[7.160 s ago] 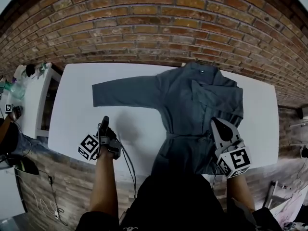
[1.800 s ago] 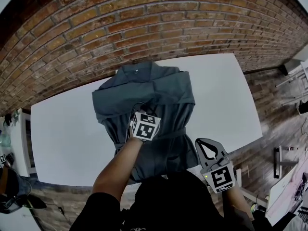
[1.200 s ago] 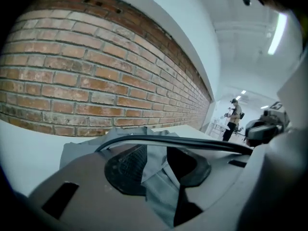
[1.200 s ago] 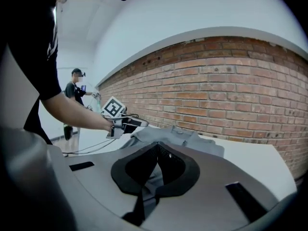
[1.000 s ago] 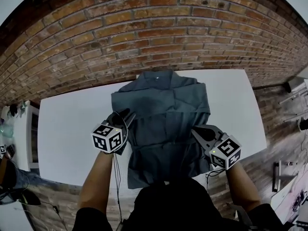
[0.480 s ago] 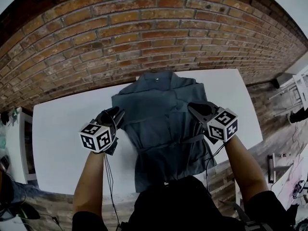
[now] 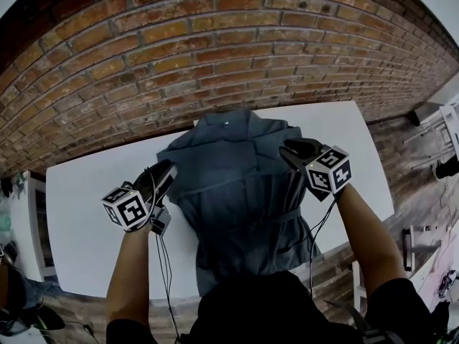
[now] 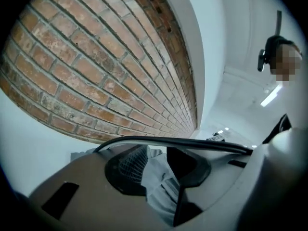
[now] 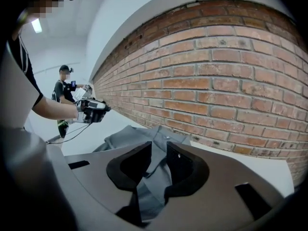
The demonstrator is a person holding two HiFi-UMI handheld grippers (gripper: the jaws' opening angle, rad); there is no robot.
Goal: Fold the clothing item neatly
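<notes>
The grey-blue clothing item lies on the white table. Its collar end is on the far side, close to the brick wall, and its bottom end comes to the near edge of the table.

The left claw is at the left edge of the clothing item and pinches a bit of it. In the left gripper view, grey cloth sits tight between the jaws and hangs down from them.

The right claw is at the right shoulder part of the clothing item. Its jaws have just been opening and now stand a little apart. A fold of cloth shows in the gap, but the pads do not squeeze it.

The table is plain and white. It goes on out to the left of the left claw and out to the right of the right claw. The brick wall stands right behind the table, past both claws.

Black cables hang down under the left claw. A brown floor shows to the right of the right claw. In the right gripper view, another person stands far off, beyond the left claw. The left gripper view shows a white ceiling with bright lights
</notes>
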